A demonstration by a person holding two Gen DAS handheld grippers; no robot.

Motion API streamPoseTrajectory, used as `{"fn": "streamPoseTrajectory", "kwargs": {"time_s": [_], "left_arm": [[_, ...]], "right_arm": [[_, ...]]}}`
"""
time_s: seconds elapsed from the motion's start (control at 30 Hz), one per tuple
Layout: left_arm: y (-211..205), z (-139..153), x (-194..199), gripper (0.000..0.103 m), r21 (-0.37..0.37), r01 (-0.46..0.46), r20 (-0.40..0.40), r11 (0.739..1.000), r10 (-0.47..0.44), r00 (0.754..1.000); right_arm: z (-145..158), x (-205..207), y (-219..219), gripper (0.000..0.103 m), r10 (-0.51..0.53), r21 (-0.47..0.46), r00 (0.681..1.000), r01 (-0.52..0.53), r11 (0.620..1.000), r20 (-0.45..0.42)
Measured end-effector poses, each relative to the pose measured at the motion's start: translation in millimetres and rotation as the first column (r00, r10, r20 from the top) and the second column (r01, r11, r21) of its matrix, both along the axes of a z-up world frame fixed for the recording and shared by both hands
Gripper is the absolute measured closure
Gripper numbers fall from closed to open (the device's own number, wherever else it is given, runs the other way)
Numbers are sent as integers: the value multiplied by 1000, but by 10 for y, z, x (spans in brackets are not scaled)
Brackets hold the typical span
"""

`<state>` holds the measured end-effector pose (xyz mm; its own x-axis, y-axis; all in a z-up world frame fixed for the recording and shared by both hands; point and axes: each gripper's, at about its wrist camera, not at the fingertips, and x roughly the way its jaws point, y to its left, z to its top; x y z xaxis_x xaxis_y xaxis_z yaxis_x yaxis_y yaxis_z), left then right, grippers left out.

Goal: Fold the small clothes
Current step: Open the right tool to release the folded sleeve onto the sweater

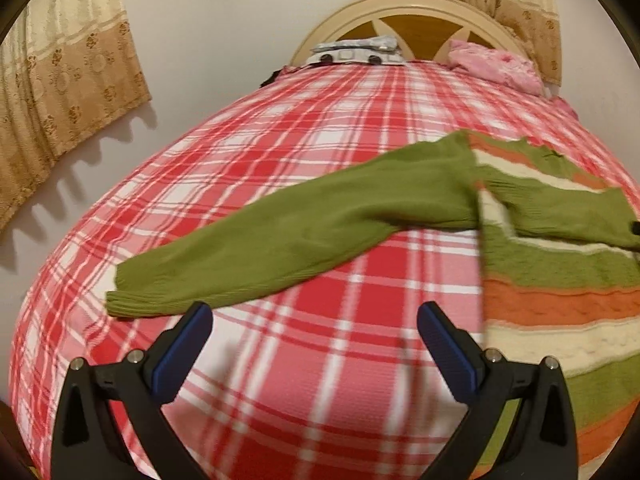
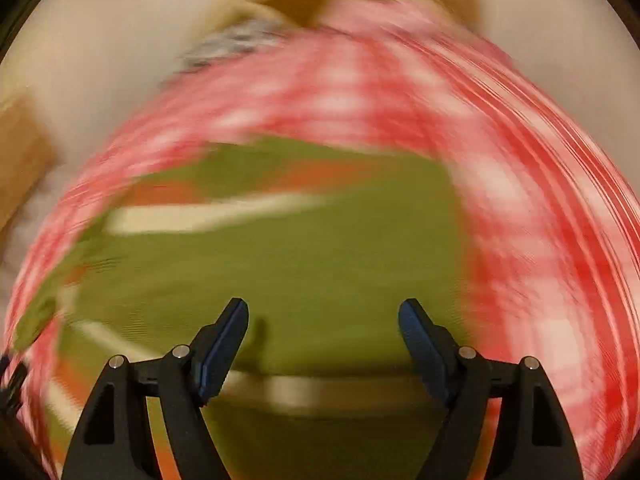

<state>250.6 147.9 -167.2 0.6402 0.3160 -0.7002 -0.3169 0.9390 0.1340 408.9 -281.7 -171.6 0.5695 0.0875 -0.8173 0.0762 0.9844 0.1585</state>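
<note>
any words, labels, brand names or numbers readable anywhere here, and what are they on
None can be read.
Striped sweater: no tag or print shows.
Plaid bedspread: pattern only.
Grey patterned item by the headboard: shapes, no legible letters.
Left gripper and right gripper: no markings visible.
The right wrist view is too blurred to read anything.

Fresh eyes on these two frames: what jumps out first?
The red and white plaid bedspread fills the left wrist view, with a green, orange and cream striped sweater lying at the right, one green sleeve stretched out to the left. The left tongs hang open over bare plaid just below that sleeve's cuff. The right wrist view is smeared with blur, the right tongs open over green knit.
</note>
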Motion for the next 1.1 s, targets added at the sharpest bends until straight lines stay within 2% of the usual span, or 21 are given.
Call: {"fn": "streamPoseTrajectory", "kwargs": {"time_s": [0.03,0.1,0.17,0.27,0.3,0.37,0.43,0.47,0.53,0.63,0.7,0.73,0.8,0.83,0.87,0.93,0.97,1.03,1.1], "left_arm": [[46,-4,2,0,0,-9,-2,1000,9,1000],[172,-10,9,0,-6,-34,-12,999,34,999],[291,-17,5,0,29,-95,-21,995,96,995],[448,-46,-13,0,2,-136,-21,991,136,990],[468,-63,-18,0,10,-143,-24,990,143,989],[477,-123,-10,0,16,-141,-45,990,142,989],[464,-179,-8,0,15,-134,-56,991,134,989],[457,-201,-2,0,16,-132,-63,991,133,989],[435,-247,4,0,22,-124,-73,992,125,990],[440,-244,11,0,13,-122,-76,992,123,990],[441,-272,27,0,10,-118,-93,993,118,989],[445,-281,37,0,8,-117,-96,993,117,989],[454,-298,42,0,-1,-119,-100,993,119,988],[451,-299,40,0,-2,-120,-100,993,119,988],[452,-303,37,0,-6,-120,-98,993,119,988],[467,-316,41,0,-19,-120,-99,993,118,988],[486,-322,46,0,-31,-120,-101,992,116,988],[530,-334,48,0,-70,-119,-106,990,112,988],[595,-350,45,0,-124,-119,-109,985,105,988]], "right_arm": [[-22,-7,-138,24,-20,19,1000,19,1000,7],[40,-49,-145,24,23,-21,999,-23,1000,22],[153,-90,-3,24,51,-62,998,-49,997,39],[274,-163,320,24,134,-39,988,-132,991,77],[291,-162,493,24,171,-70,982,-166,984,79],[207,-136,793,24,214,-136,976,-206,969,46],[29,-51,1015,24,245,-125,969,-249,960,-42],[-30,-63,1172,24,266,-137,962,-272,952,-58],[33,-136,1386,24,279,-232,960,-277,932,-22],[135,-181,1681,24,352,-172,936,-344,923,18],[128,-185,1920,24,397,-186,917,-386,904,28],[91,-175,2035,24,430,-165,902,-420,893,30],[-75,-154,2248,23,471,-80,882,-472,878,-26],[-88,-176,2348,17,472,-128,881,-470,873,-17],[-80,-174,2419,17,484,-152,875,-480,864,-13],[-17,-198,2536,17,507,-104,862,-504,857,-3],[66,-230,2589,18,517,-76,856,-514,855,29],[138,-234,2665,18,507,-98,860,-500,860,62],[54,-93,2748,18,502,-75,864,-498,864,35]]}}
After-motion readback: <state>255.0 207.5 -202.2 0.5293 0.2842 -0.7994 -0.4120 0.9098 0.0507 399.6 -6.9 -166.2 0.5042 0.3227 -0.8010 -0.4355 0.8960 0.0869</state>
